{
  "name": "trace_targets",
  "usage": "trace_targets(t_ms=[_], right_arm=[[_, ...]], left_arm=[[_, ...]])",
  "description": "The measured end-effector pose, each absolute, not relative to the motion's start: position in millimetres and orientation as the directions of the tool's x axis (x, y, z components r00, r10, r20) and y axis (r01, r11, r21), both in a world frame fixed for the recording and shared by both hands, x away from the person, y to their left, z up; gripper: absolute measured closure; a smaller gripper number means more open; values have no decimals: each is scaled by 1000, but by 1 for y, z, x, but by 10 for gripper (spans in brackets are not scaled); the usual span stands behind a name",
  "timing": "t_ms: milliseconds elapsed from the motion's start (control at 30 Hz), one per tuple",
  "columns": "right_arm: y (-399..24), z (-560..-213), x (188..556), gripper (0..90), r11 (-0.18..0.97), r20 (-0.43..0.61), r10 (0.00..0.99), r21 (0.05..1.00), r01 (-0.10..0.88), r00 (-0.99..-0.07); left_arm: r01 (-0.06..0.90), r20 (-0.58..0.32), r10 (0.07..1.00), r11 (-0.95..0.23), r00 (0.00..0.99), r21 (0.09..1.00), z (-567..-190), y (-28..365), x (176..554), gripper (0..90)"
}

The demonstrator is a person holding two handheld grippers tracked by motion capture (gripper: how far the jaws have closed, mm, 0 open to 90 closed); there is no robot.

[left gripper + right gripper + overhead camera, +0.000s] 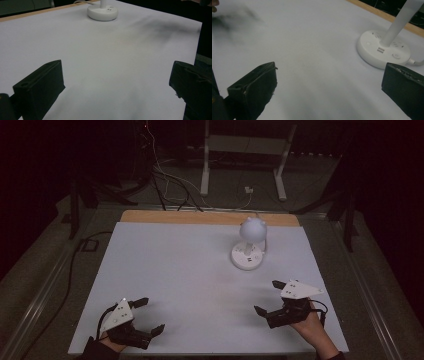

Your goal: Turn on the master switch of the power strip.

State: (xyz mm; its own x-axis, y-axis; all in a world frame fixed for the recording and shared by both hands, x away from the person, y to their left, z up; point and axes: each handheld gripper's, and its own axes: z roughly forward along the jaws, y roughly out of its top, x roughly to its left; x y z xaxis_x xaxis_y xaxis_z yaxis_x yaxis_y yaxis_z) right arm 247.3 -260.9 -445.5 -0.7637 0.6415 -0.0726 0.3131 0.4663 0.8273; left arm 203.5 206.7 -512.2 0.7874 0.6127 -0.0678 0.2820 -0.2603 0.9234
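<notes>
Lamp (248, 246) far side, well apart | left gripper (150, 316) spread, empty | right gripper (268, 297) spread, empty

table (165, 270) – matt white sheet, wood edge | lamp (247, 255) – smooth white plastic | claw jaws – matt black
</notes>
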Motion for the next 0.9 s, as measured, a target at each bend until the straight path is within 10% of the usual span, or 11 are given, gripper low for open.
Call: trace_targets(t_ms=[900], right_arm=[[-258,-412,291,4,441,-98,657,854,276,-747]], left_arm=[[281,-69,611,-259,789,924,-512,207,204,2]])
